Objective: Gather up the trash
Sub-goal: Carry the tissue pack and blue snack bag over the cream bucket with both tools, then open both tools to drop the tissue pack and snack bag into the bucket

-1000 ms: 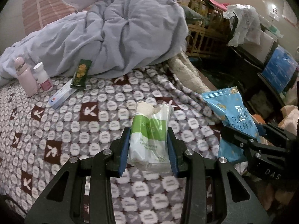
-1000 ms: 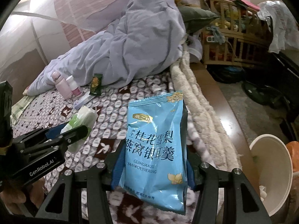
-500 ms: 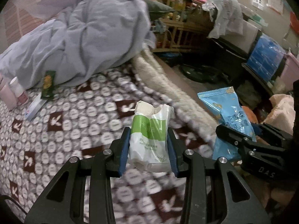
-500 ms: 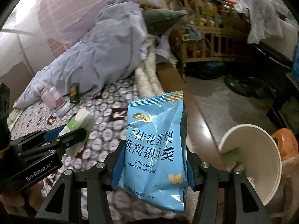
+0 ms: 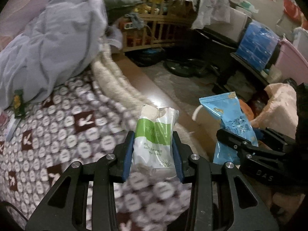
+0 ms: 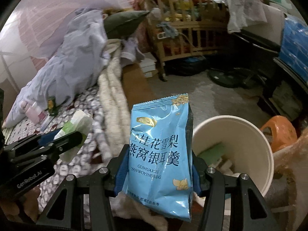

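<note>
My left gripper (image 5: 153,154) is shut on a white and green tissue pack (image 5: 154,134), held above the bed's edge; it also shows in the right wrist view (image 6: 77,127). My right gripper (image 6: 157,169) is shut on a blue snack bag (image 6: 160,152), held upright just left of a white trash bin (image 6: 250,134) that holds some scraps. The blue bag also shows in the left wrist view (image 5: 231,123). A small green packet (image 5: 18,104) lies on the bed by the quilt.
A patterned blanket (image 5: 57,144) covers the bed, with a grey-blue quilt (image 5: 48,38) heaped behind. Pink bottles (image 6: 33,111) stand on the bed. A wooden crib (image 6: 182,28), an orange stool (image 6: 279,132) and dark furniture (image 5: 250,44) ring the floor.
Both grippers have swung right, away from the bed toward the floor. The white bin has come fully into the right wrist view. Both keep hold of their items.
</note>
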The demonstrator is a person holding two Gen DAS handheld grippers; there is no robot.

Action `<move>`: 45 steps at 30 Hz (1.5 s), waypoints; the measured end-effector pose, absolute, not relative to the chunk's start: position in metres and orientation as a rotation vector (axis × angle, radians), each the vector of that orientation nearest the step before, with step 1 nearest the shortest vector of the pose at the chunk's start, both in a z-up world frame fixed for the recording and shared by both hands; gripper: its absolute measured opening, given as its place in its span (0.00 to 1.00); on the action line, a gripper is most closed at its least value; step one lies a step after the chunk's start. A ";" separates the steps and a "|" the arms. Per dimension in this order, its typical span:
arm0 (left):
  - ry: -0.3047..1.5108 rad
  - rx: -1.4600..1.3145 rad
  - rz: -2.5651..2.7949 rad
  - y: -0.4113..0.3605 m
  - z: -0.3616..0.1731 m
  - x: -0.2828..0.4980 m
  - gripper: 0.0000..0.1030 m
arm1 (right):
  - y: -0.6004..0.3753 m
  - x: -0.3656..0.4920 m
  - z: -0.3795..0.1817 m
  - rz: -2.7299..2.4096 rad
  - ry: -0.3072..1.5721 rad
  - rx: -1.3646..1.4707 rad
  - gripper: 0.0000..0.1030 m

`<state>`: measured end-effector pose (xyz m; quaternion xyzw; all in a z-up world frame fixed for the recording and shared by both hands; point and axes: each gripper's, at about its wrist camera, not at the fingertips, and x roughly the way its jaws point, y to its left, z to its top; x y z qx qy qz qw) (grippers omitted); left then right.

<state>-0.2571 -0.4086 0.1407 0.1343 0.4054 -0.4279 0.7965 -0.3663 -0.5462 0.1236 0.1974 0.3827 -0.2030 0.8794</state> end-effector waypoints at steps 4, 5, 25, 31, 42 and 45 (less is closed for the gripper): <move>0.874 0.303 -0.975 -0.430 0.140 -0.267 0.34 | -0.564 -0.382 0.118 -0.468 0.801 0.425 0.51; 0.873 0.309 -0.985 -0.436 0.140 -0.270 0.34 | -0.571 -0.388 0.116 -0.487 0.803 0.429 0.51; 0.990 0.279 -1.217 -0.521 0.117 -0.299 0.54 | -0.650 -0.439 0.081 -0.714 0.855 0.560 0.59; 0.996 0.289 -1.211 -0.515 0.114 -0.295 0.57 | -0.659 -0.449 0.076 -0.734 0.837 0.613 0.65; 0.916 0.315 -1.035 -0.469 0.122 -0.272 0.57 | -0.628 -0.420 0.085 -0.642 0.851 0.559 0.65; 0.916 0.308 -0.992 -0.451 0.122 -0.261 0.57 | -0.613 -0.407 0.090 -0.605 0.846 0.543 0.65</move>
